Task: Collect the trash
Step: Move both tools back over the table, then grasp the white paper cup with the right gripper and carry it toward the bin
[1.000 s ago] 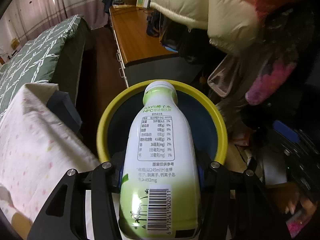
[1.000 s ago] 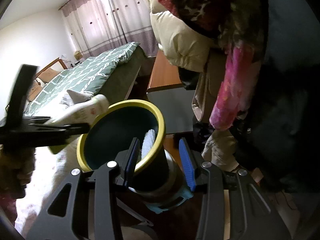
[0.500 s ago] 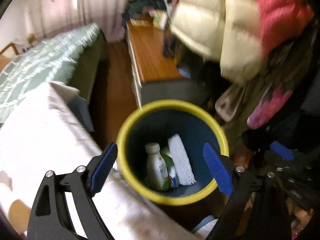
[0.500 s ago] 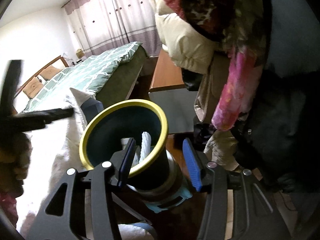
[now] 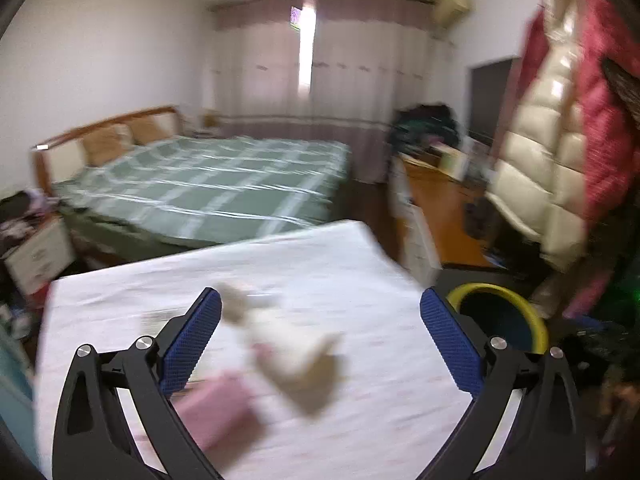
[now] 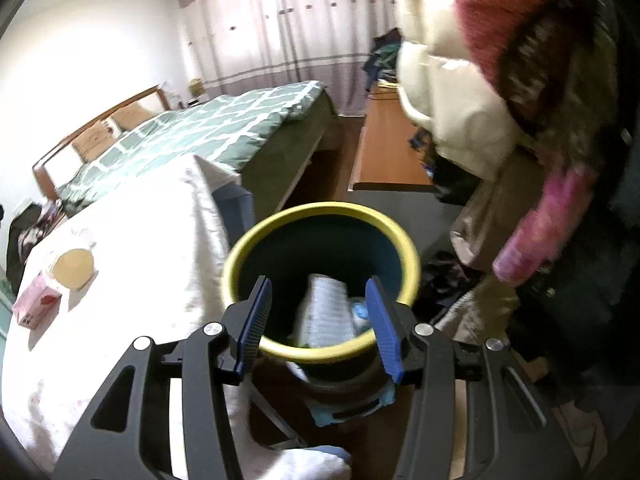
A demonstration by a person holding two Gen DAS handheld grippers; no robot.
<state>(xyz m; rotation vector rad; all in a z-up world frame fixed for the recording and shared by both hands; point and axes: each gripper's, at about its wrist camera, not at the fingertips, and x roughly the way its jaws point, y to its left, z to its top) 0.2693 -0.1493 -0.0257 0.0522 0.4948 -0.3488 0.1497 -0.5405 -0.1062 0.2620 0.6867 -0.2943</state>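
Observation:
My left gripper (image 5: 320, 300) hangs over the white-clothed table (image 5: 320, 256), its jaws opening wide with nothing gripped. Beyond its fingers lie a blurred beige crumpled item (image 5: 296, 356) and a pink box (image 5: 216, 412). The yellow-rimmed dark bin (image 5: 500, 292) stands off the table's right edge. My right gripper (image 6: 319, 283) is open above the near rim of the bin (image 6: 320, 210), its pads pressing on nothing. Inside the bin lie a white foam sleeve (image 6: 324, 312) and part of a bottle (image 6: 360, 312). The right wrist view shows the beige item (image 6: 74, 268) and pink box (image 6: 36, 304) at the table's left.
A bed with a green checked cover (image 5: 208, 188) stands behind the table. A wooden desk (image 6: 384, 148) runs along the right, and puffy cream and red jackets (image 5: 552, 140) hang over it. Clothes and bags (image 6: 460, 280) litter the floor right of the bin.
The left gripper let the green-and-white bottle drop into the bin, opened wide, then swung left and up to face the table. The right gripper shifted, so the bin sits centred between its fingers.

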